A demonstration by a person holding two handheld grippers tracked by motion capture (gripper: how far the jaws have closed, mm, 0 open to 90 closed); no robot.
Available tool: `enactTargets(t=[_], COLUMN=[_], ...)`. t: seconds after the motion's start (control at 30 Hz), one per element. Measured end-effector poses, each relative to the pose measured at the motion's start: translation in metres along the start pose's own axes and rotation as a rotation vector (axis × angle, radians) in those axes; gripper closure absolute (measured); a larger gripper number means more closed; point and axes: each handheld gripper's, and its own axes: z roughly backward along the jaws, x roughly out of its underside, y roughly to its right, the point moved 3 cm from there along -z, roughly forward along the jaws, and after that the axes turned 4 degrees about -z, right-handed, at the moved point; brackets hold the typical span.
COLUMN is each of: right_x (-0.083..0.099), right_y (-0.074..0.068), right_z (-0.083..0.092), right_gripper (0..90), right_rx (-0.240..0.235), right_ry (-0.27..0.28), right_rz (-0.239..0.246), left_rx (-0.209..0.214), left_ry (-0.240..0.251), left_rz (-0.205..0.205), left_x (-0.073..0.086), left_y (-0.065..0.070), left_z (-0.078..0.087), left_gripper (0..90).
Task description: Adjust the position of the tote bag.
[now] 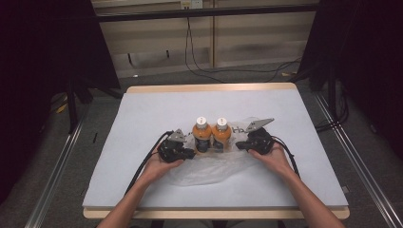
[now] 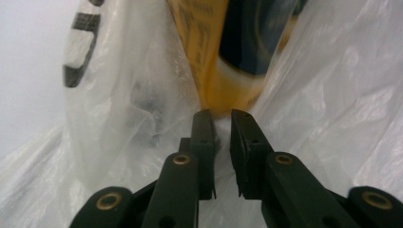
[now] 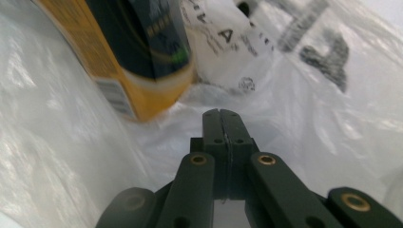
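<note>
Grippers pinch the plastic bag (image 1: pixel 209 168) beside two orange bottles (image 1: pixel 211 135): left gripper (image 2: pixel 222 116) and right gripper (image 3: pixel 222 114) both clenched on film.

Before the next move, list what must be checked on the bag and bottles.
1. Left bottle and right bottle upright, side by side: ok.
2. Both stand on the plastic bag: ok.
3. Right tongs fully shut: ok.
4. Bag film pinched in the right tongs: cannot tell.
5. Left tongs clamped on the bag: cannot tell, since a narrow gap shows between the jaws.
</note>
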Motion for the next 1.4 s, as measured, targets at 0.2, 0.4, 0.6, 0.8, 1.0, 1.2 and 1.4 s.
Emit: enactTargets(t=[0.2, 0.4, 0.6, 0.8, 1.0, 1.2, 1.4], right_x=[0.004, 0.006, 0.006, 0.007, 0.007, -0.006, -0.024], right_y=[0.007, 0.015, 0.013, 0.003, 0.002, 0.001, -0.001], right_z=[0.001, 0.007, 0.013, 0.019, 0.02, 0.018, 0.006], right_gripper=[82.7, 80.3, 78.4, 80.7, 84.7, 88.8, 89.7], right_rx=[0.035, 0.068, 0.064, -0.019, -0.019, -0.06, -0.056], right_ry=[-0.027, -0.066, -0.142, -0.228, -0.229, -0.152, -0.165], right_rz=[-0.002, 0.019, 0.082, 0.096, 0.093, 0.112, 0.154], left_rx=[-0.046, -0.053, -0.021, -0.022, -0.024, 0.031, 0.021], left_ry=[-0.068, -0.082, -0.123, -0.145, -0.141, 0.019, 0.008], left_rz=[-0.102, -0.075, -0.083, -0.092, -0.065, -0.048, -0.043], left_x=[-0.004, 0.001, 0.008, 0.019, 0.018, -0.01, -0.02], left_y=[0.002, -0.007, -0.012, -0.016, -0.015, -0.017, -0.02], left_z=[0.002, 0.008, 0.018, 0.03, 0.031, 0.035, 0.02], left_gripper=[78.7, 82.7, 84.8, 84.7, 84.6, 87.3, 90.0])
